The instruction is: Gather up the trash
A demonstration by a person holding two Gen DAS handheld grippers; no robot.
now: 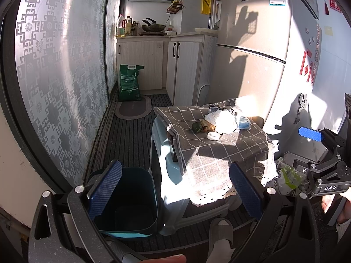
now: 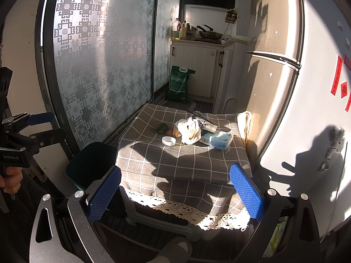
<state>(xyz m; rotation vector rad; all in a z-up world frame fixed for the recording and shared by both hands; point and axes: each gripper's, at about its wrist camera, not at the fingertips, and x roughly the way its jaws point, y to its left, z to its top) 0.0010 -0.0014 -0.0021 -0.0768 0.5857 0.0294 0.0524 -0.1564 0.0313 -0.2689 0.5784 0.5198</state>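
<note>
Silver fridge: stands to my right; red stickers on its side and a blue-and-white label near the top, print too small for me to read; a star badge beside the label, its lettering unreadable.
Patterned glass door: frosted panels running along my left.
Green sack: upright on the floor against the far cabinet; its white print is too small to read.
Stool: pale plastic, draped with a grey checked cloth that has a lace hem.
Bin: dark, with a teal base, open-topped, on the floor just left of the stool.
Trash on the cloth: crumpled white tissue, light-blue tissue packet just right of it, dark wrapper behind, dark green round piece to the left, white cap in front.
My left gripper: blue pads spread wide, nothing between them; it hangs above the bin and stool edge; its body reads "GenRobot.AI" in the right wrist view.
My right gripper: pads wide apart, gripping nothing, short of the stool's front.
</note>
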